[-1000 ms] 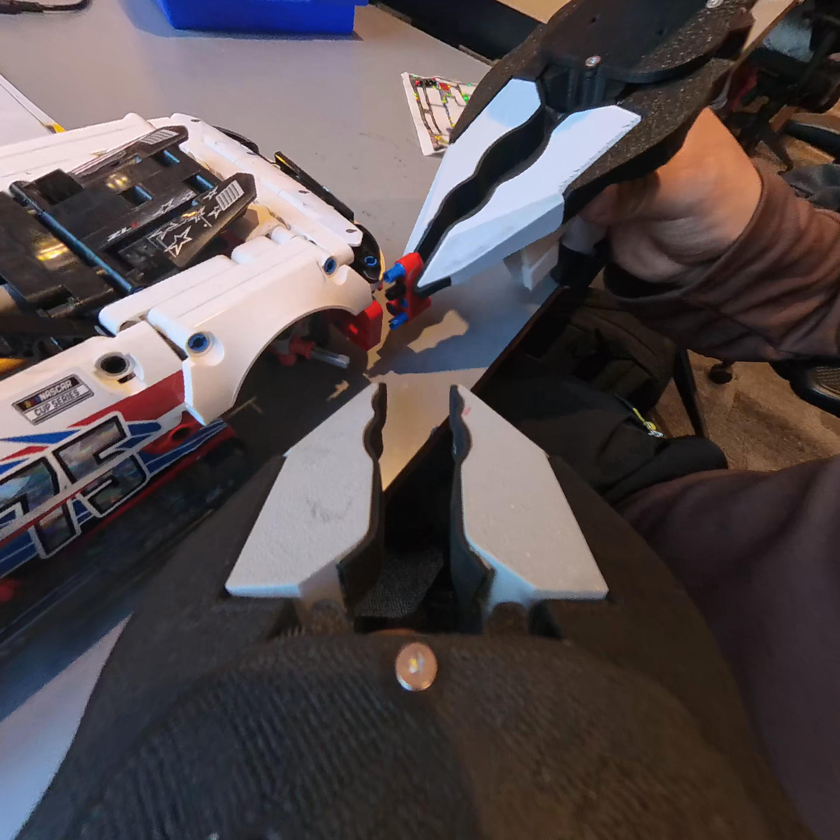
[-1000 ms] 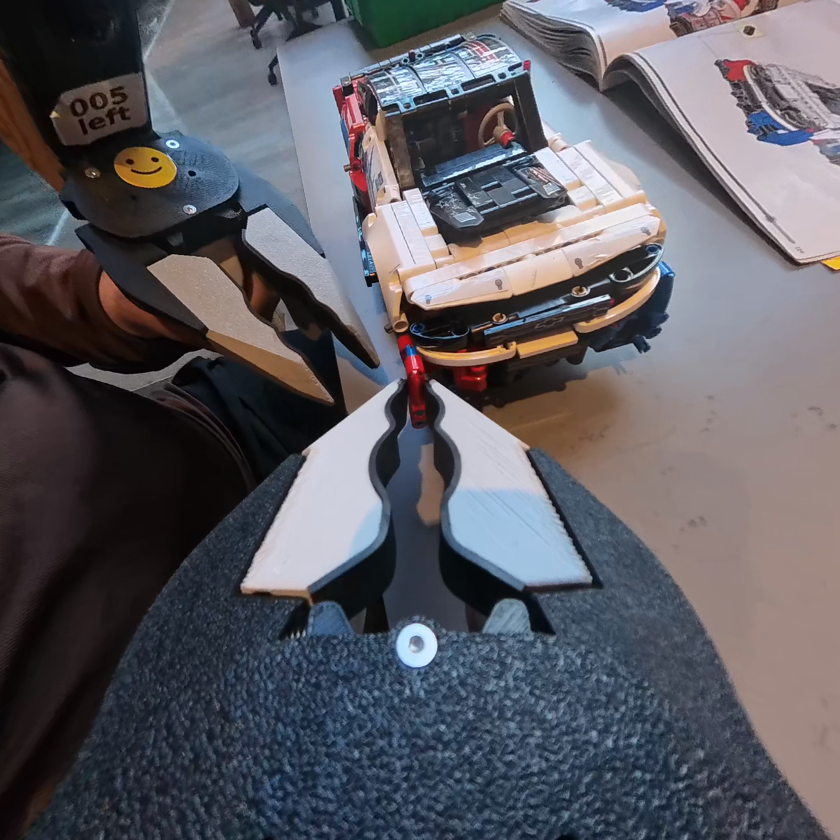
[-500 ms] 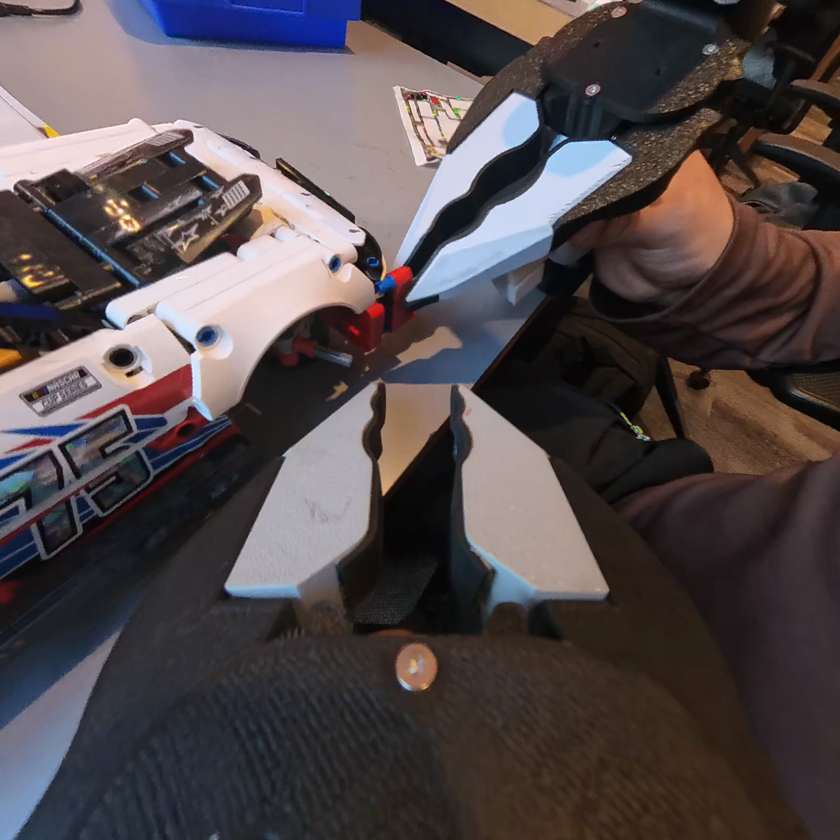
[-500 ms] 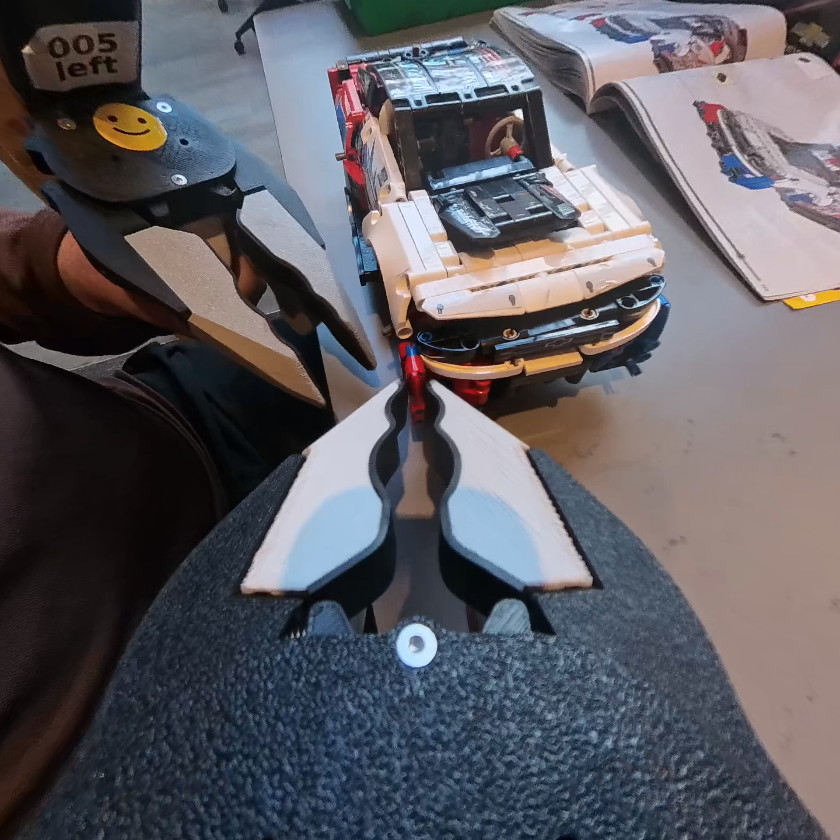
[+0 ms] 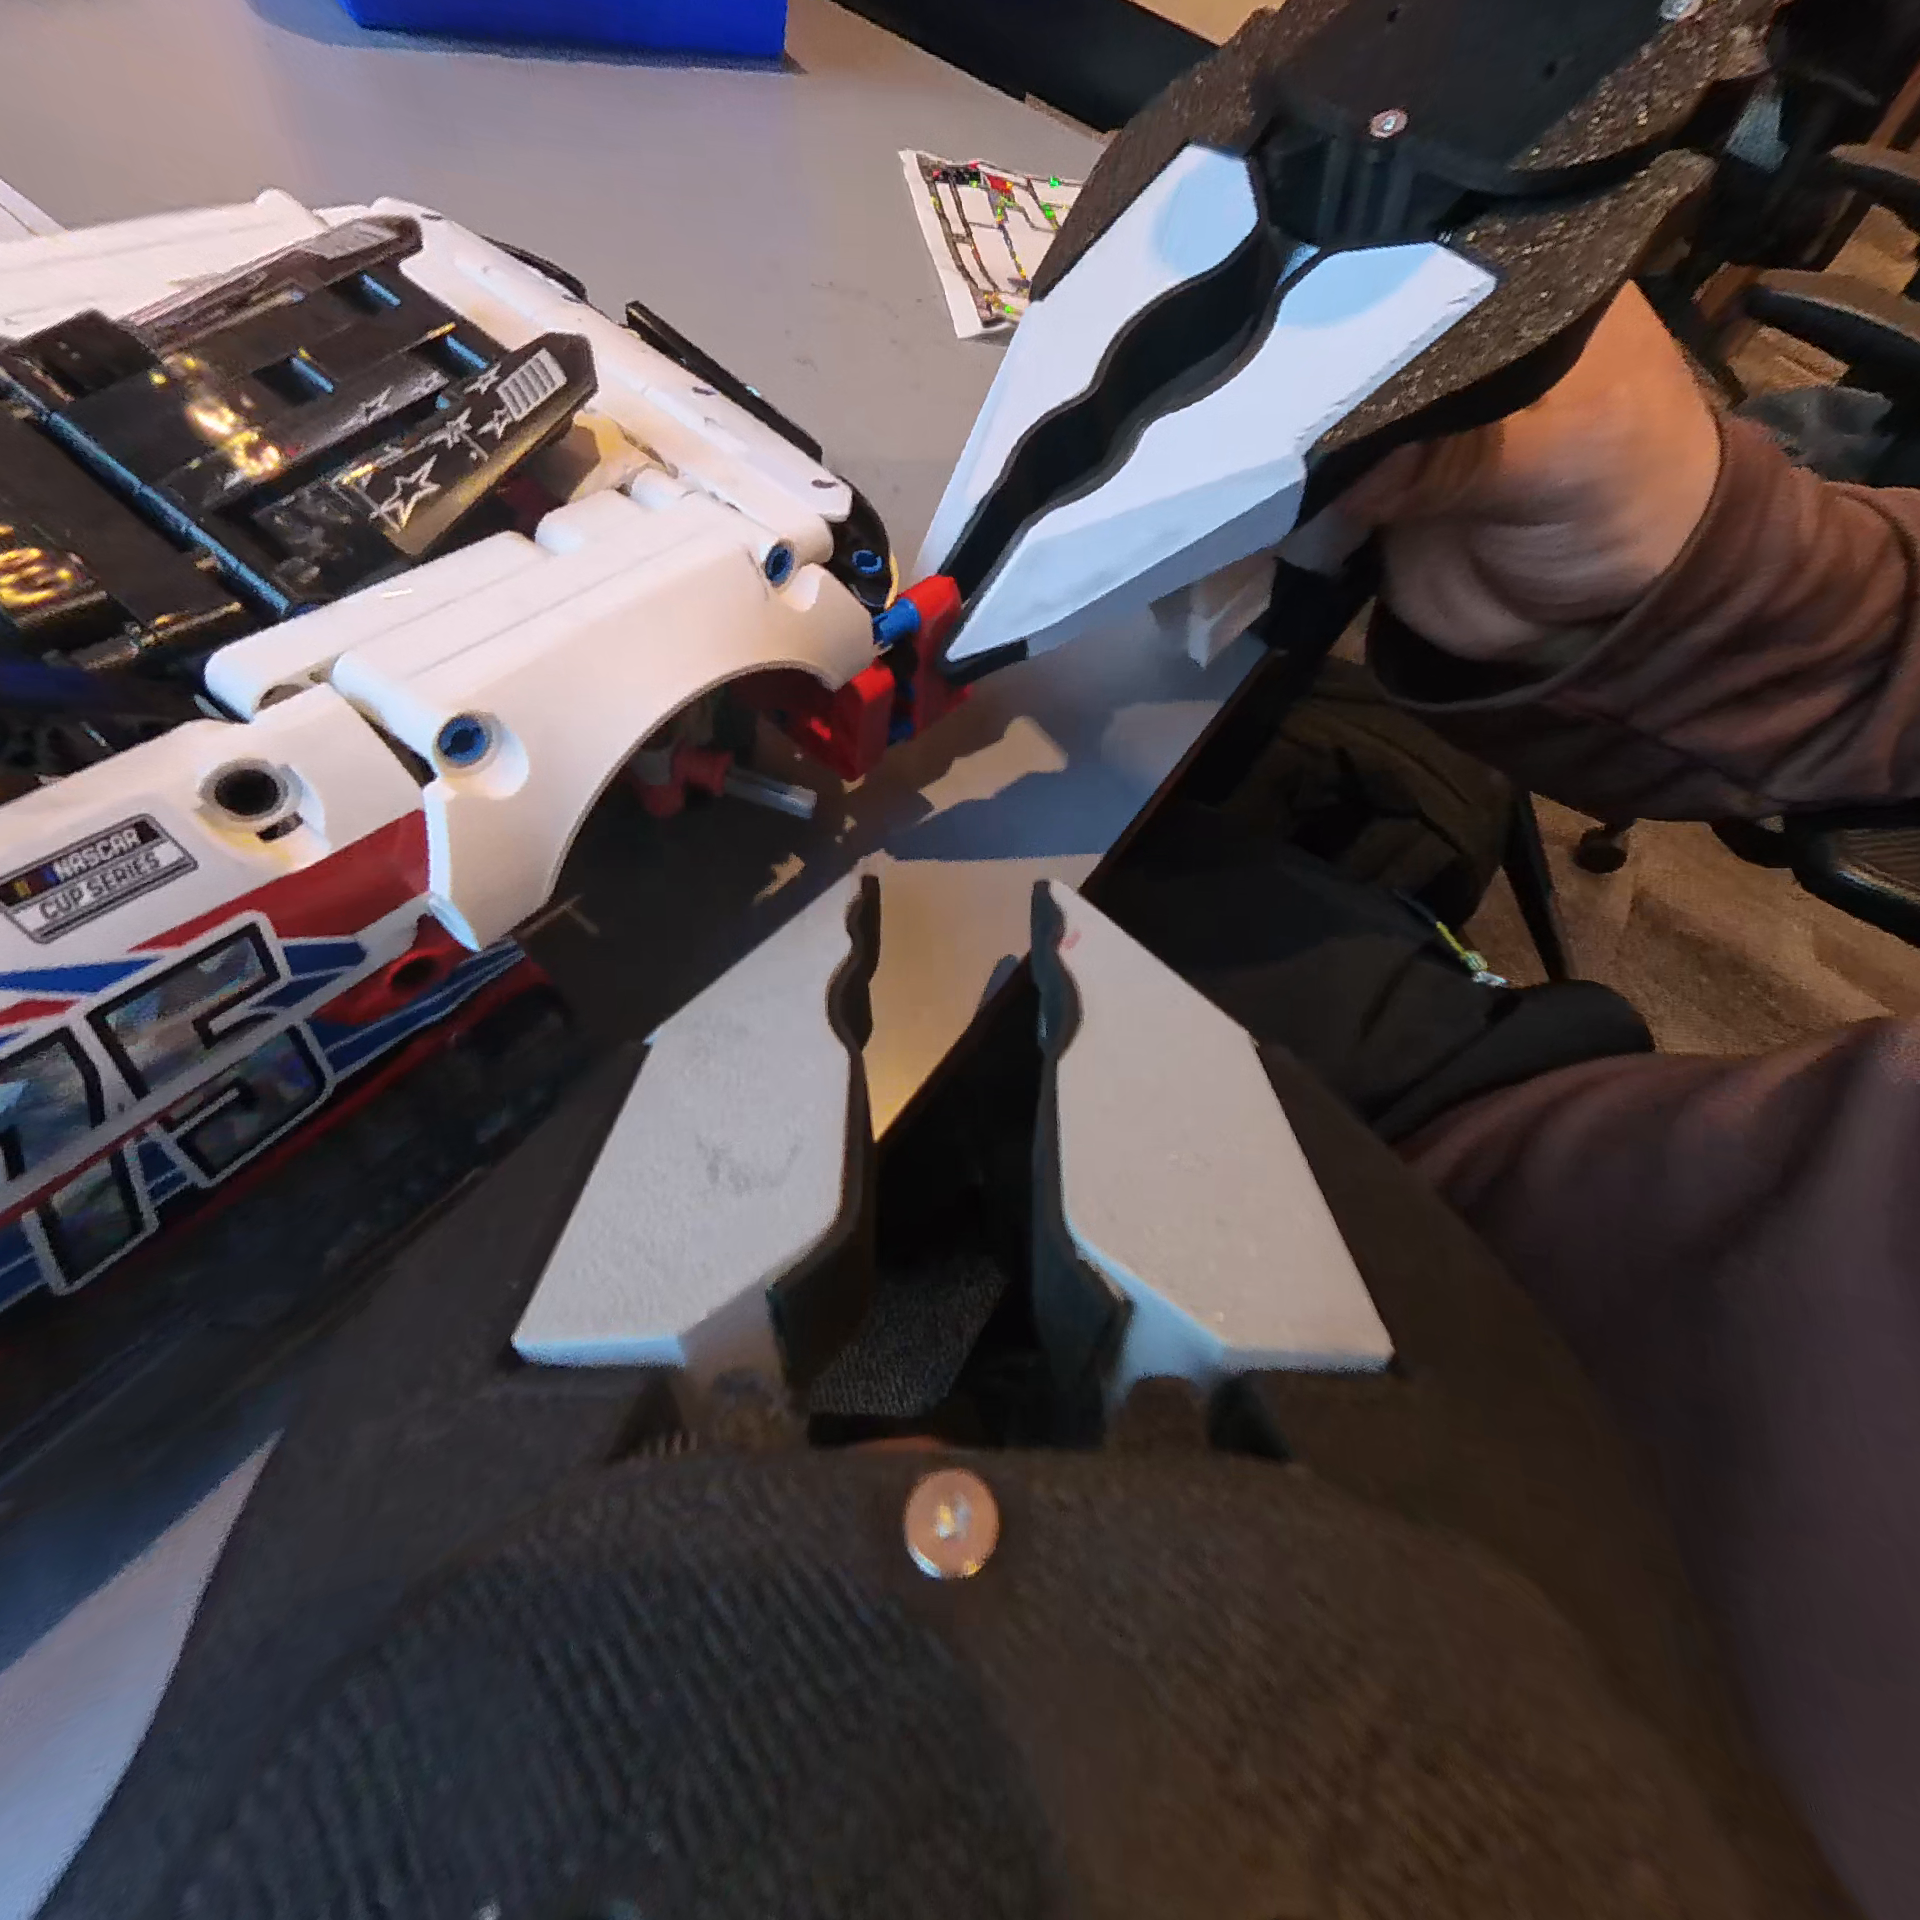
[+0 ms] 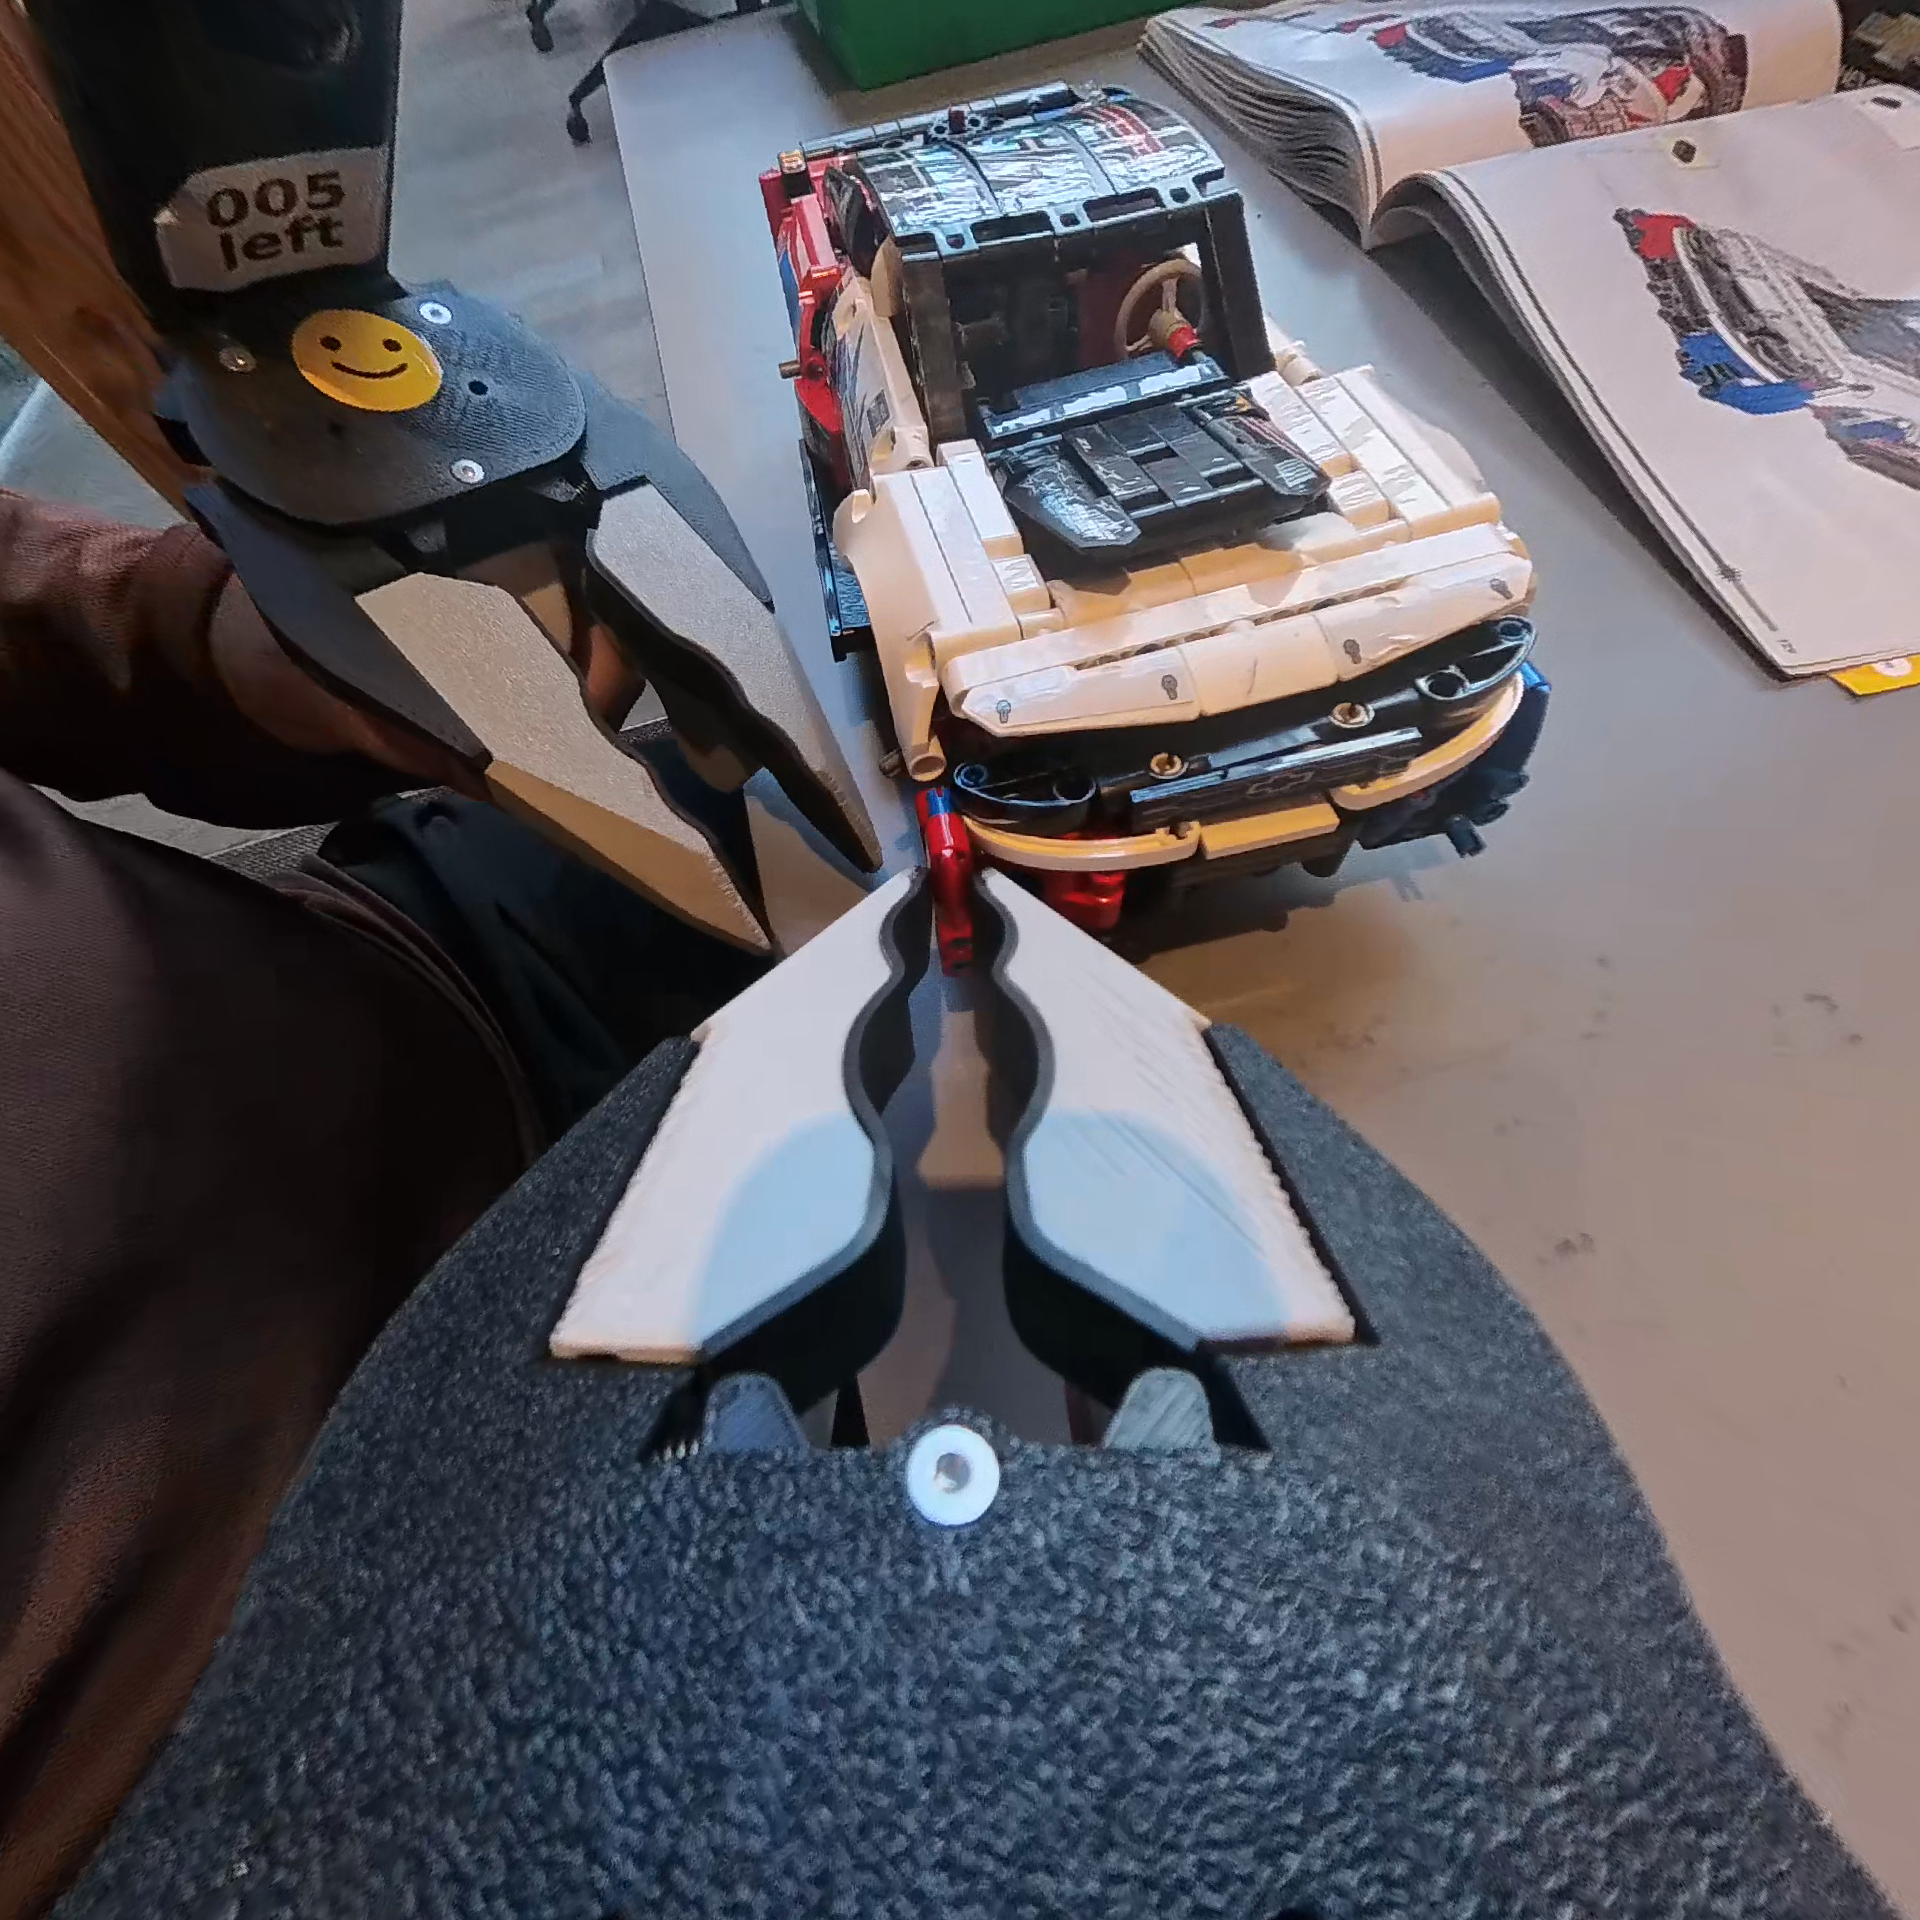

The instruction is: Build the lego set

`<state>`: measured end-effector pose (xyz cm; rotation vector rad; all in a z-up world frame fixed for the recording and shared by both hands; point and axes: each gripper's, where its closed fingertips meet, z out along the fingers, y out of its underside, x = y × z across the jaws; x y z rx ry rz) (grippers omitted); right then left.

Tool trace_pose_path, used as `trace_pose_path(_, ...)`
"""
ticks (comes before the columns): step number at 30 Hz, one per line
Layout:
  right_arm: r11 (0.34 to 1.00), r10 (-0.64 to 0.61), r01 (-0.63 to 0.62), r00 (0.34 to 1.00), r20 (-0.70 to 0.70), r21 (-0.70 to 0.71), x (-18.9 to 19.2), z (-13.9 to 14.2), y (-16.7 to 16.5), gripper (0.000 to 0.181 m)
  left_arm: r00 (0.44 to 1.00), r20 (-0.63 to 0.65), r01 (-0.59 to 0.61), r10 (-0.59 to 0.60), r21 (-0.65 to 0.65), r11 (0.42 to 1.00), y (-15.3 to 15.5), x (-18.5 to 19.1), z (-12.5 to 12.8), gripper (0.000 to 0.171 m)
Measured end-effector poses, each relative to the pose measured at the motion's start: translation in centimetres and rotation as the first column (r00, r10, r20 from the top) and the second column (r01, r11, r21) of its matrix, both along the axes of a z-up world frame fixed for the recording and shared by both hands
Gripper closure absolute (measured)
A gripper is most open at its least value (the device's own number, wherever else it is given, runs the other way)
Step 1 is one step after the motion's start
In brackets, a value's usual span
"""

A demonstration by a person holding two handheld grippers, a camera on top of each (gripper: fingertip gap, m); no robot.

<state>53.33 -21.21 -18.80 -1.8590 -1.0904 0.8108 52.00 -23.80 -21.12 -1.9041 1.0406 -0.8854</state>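
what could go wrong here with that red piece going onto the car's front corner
1. The right gripper pinches the red piece only at its fingertips, so pushing may twist it or make it slip out.
2. The left gripper is open and off the lego car; unbraced, the car may slide across the table.
3. The blue pins may miss their holes.

Grey table (image 6: 1558, 1039) with scuffed top, green bin (image 6: 966, 42) at twelve o'clock, blue bin (image 5: 571, 21) at eleven in the left wrist view, office chair (image 5: 1849, 343) at two, brownish floor (image 5: 1714, 935) at three
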Motion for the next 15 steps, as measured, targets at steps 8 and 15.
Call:
trace_pose_path(8,1.0,0.003,-0.003,1.0,0.001,0.002,0.0,0.0,-0.1,0.176,0.997,-0.048,0.062,-0.058,0.084,0.995,-0.3,-1.7,0.1,0.144)
trace_pose_path(15,1.0,0.0,0.0,1.0,0.012,0.015,0.0,-0.1,-0.1,0.176,0.986,-0.097,0.155,-0.137,0.215,0.964,-0.5,-4.3,0.5,0.144)
